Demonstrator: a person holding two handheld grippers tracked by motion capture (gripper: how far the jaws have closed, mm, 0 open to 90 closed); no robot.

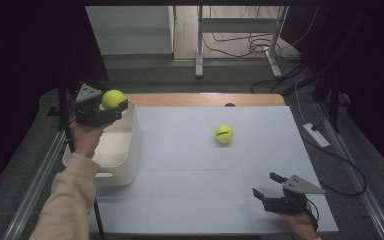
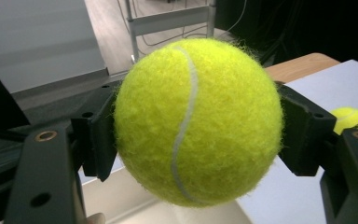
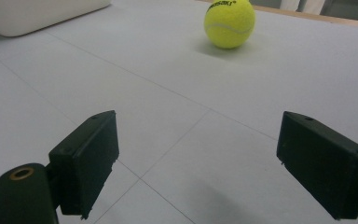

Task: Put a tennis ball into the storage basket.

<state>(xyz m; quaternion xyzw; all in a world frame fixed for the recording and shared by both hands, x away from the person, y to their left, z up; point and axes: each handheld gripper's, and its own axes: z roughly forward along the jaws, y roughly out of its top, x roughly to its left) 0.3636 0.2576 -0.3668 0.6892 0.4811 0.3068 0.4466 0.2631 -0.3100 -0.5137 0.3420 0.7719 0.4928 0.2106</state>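
My left gripper (image 1: 113, 106) is shut on a yellow tennis ball (image 1: 113, 98) and holds it in the air over the far end of a white bin (image 1: 130, 150). In the left gripper view that ball (image 2: 198, 121) sits squeezed between both black jaws. A second tennis ball (image 1: 224, 133) with black lettering rests on the white table top, near the middle; it also lies ahead in the right gripper view (image 3: 229, 22). My right gripper (image 1: 269, 186) stands open near the table's front right, its jaws wide apart with nothing between them (image 3: 196, 163).
The white bin stands at the table's left side, its corner (image 3: 37, 14) far off in the right gripper view. The table's far edge (image 1: 205, 99) is a wooden strip. Beyond it are a metal frame's legs (image 1: 199, 45) and cables (image 1: 240, 45) on the floor.
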